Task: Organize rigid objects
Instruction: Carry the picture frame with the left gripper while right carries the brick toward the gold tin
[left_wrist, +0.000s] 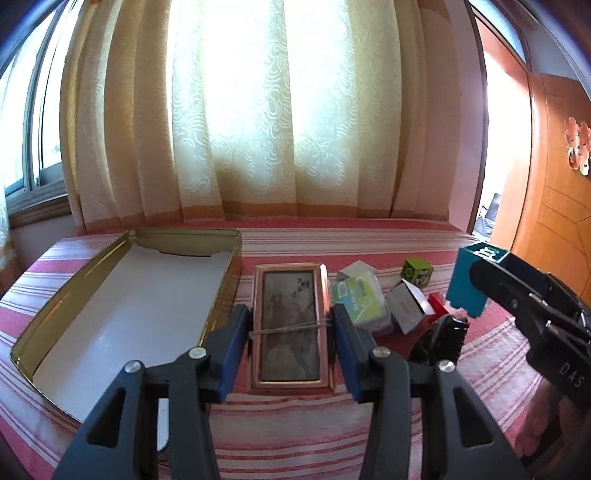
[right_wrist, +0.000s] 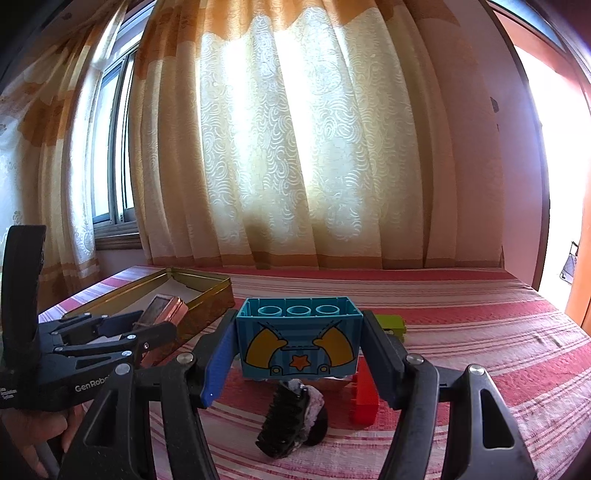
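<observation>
My left gripper (left_wrist: 290, 314) is shut on a copper-coloured flat box (left_wrist: 290, 321) with a picture lid and a rubber band round it. It holds the box just right of an open gold tin (left_wrist: 129, 295) with a white lining. In the right wrist view that box (right_wrist: 162, 308) sits tilted in the left gripper (right_wrist: 153, 323) beside the tin (right_wrist: 207, 295). My right gripper (right_wrist: 300, 325) is shut on a teal toy brick (right_wrist: 299, 339) with yellow shapes and an orange star, held above the bed. The left wrist view shows the same brick (left_wrist: 467, 284) at the right.
On the striped red bedspread (right_wrist: 480, 332) lie a black hair claw (right_wrist: 291, 421), a red brick (right_wrist: 365, 395) and a green brick (right_wrist: 391, 321). Small cartons (left_wrist: 360, 299) and a green cube (left_wrist: 417, 271) sit right of the copper box. Curtains hang behind.
</observation>
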